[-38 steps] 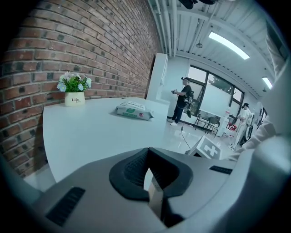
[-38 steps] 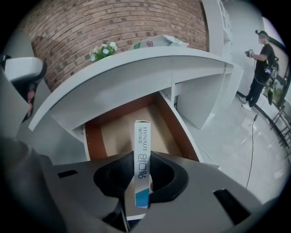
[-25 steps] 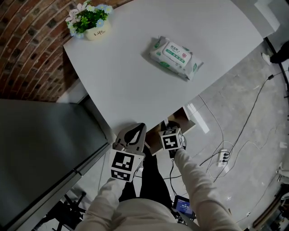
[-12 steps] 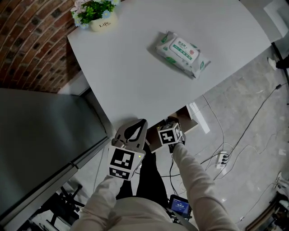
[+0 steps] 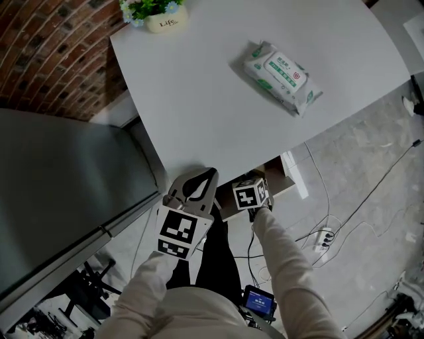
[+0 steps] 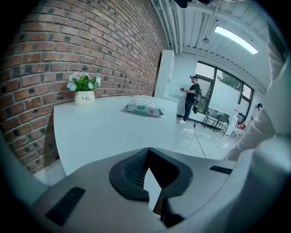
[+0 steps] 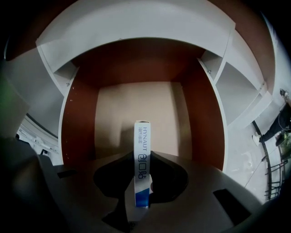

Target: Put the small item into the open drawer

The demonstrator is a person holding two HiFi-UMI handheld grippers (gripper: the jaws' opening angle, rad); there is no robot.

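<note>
A slim white box with a blue end [image 7: 142, 136] stands upright between the jaws of my right gripper [image 7: 143, 157], which is shut on it. It hangs just above the open drawer [image 7: 75, 118], whose pale floor and brown walls fill the right gripper view. From the head view the right gripper [image 5: 250, 194] sits under the table's front edge, at the drawer [image 5: 281, 179]; its jaws and the box are hidden there. My left gripper [image 5: 211, 175] rests beside it at the table edge, its tips [image 6: 147, 150] together and nothing held.
On the white table [image 5: 199, 99] lie a pack of wet wipes [image 5: 283, 69] and, at the far corner, a small flower pot [image 5: 159, 14]. A dark cabinet top [image 5: 53, 192] stands left. A power strip [image 5: 322, 236] and cables lie on the floor.
The head view has drifted, so the table sits a little further right and up in the frame. Both grippers keep about the same places at the table's front edge.
</note>
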